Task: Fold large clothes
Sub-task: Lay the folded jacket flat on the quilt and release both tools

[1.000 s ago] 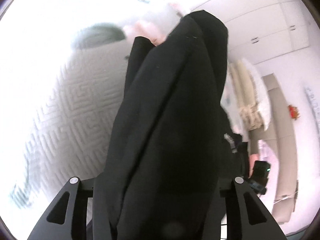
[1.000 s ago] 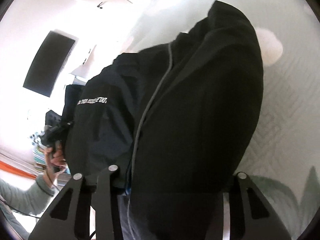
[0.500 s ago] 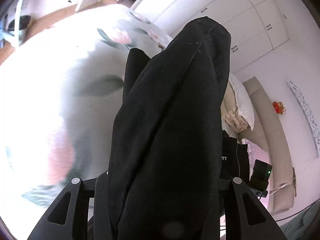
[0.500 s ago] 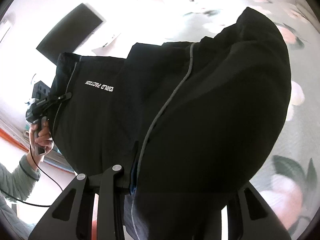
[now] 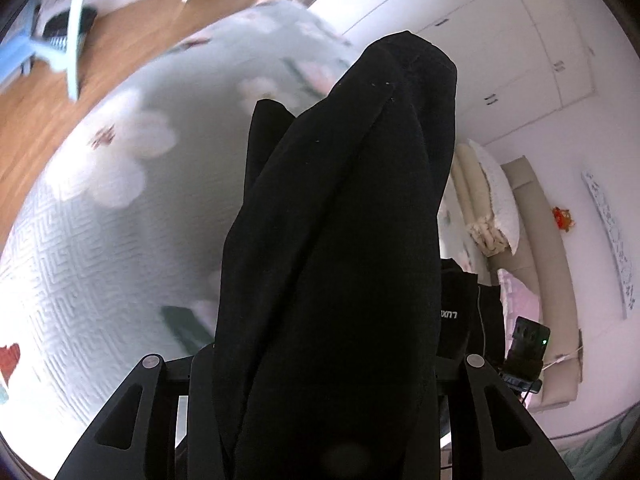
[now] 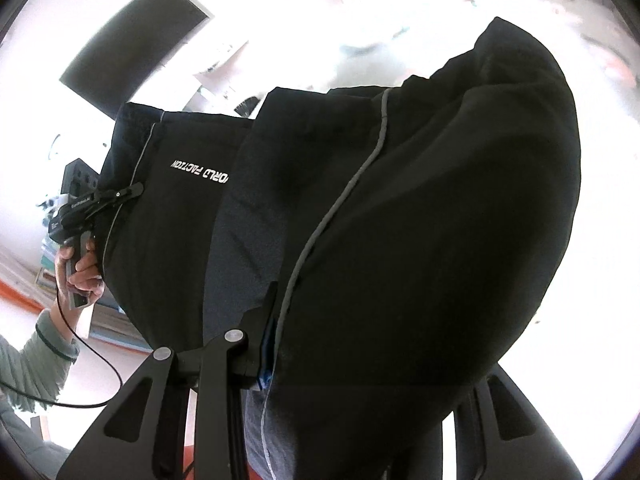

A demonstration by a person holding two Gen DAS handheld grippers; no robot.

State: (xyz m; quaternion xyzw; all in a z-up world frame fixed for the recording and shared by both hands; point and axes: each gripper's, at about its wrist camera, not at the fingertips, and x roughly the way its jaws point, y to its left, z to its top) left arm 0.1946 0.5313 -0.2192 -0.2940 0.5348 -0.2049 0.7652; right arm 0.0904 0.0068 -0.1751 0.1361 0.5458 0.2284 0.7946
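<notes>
A second ago my left fingers (image 5: 320,380) hung close over the bed (image 5: 100,240); now its far edge and the wooden floor (image 5: 132,36) show. On my right, the black garment (image 6: 420,220) has spread, baring its white lettering (image 6: 200,170).

Black garment (image 6: 420,220) with grey piping and white lettering; pale green bedspread (image 5: 120,208) with pink-white flowers.

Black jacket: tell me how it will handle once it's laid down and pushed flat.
The jacket is probably floppy: it drapes between the left gripper and the right gripper. Thick folds suggest some weight. It will likely bunch on the bedspread.
</notes>
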